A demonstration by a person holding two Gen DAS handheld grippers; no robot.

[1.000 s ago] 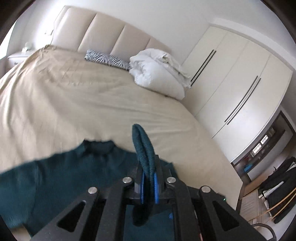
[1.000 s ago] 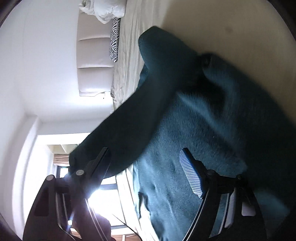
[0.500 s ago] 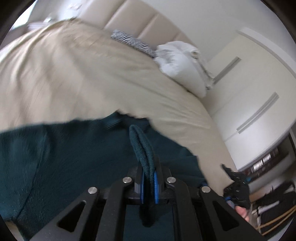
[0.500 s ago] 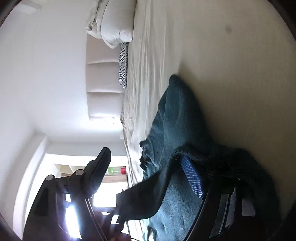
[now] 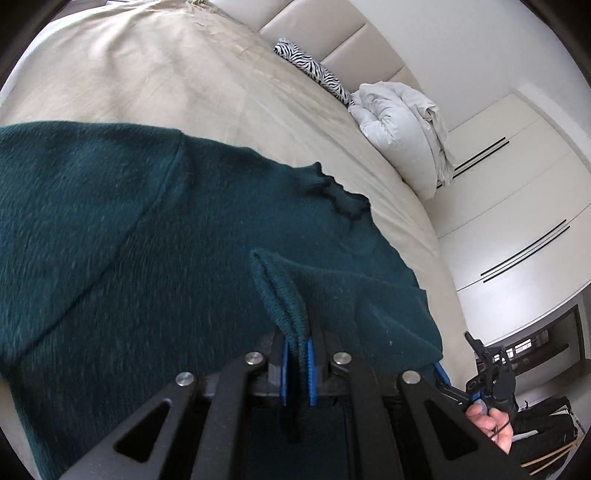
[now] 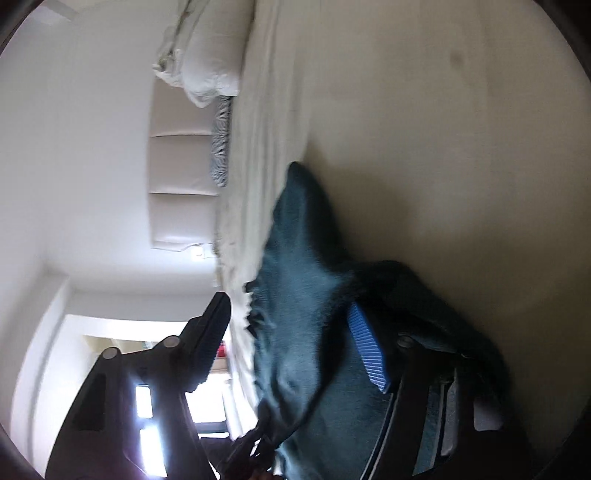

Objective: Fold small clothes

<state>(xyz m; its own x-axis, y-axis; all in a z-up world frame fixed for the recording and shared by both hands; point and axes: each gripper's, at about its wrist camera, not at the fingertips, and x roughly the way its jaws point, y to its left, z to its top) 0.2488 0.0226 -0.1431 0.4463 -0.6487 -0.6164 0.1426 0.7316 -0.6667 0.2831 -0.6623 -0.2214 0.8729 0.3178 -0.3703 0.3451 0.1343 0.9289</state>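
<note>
The left hand-held gripper (image 5: 295,354) is sitting at the bottom centre of its frame, angled downward, its blue pads (image 5: 283,363) pinching a fold of teal knit. The right hand-held gripper (image 6: 291,332) is closing, jaws still apart around cloth. A hand (image 5: 493,424) is showing at the left view's lower right.

Beige bedspread (image 5: 192,74); zebra pillow (image 5: 314,70); white duvet (image 5: 399,125); padded headboard (image 5: 332,33); white wardrobe (image 5: 517,192).

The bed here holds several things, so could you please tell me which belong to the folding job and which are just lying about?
Job:
teal sweater
left gripper, shut on its ribbed edge
right gripper, jaws closing, sweater between them

Lying about:
zebra-print pillow
white duvet
wardrobe
</note>
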